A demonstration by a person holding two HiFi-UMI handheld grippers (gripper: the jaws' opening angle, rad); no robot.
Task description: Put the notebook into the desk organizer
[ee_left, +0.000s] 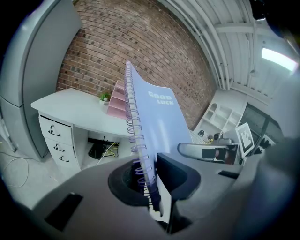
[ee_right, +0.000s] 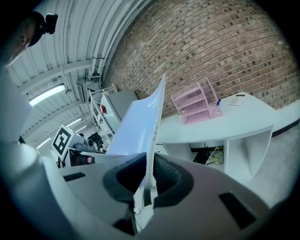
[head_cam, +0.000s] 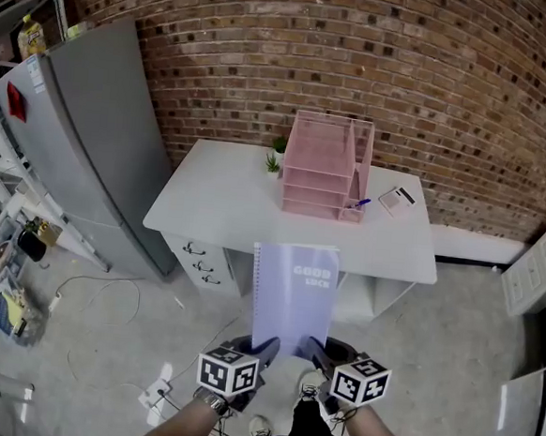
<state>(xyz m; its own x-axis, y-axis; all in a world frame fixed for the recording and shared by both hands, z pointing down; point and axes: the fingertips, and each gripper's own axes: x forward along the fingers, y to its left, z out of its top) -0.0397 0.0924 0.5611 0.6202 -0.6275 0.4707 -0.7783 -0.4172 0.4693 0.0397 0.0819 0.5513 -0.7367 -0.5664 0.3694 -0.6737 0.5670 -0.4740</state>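
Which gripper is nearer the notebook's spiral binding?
Left. The left gripper is clamped right on the spiral binding at a near corner of the notebook; the right gripper clamps the opposite, open edge.

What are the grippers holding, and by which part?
Both hold the notebook by its near edge: left gripper at the spiral-bound corner, right gripper at the opposite corner.

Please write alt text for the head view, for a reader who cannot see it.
The left hand-held gripper and the right hand-held gripper hold a pale blue spiral notebook by its near edge, in front of a white desk. A pink desk organizer stands on the desk, before a brick wall.
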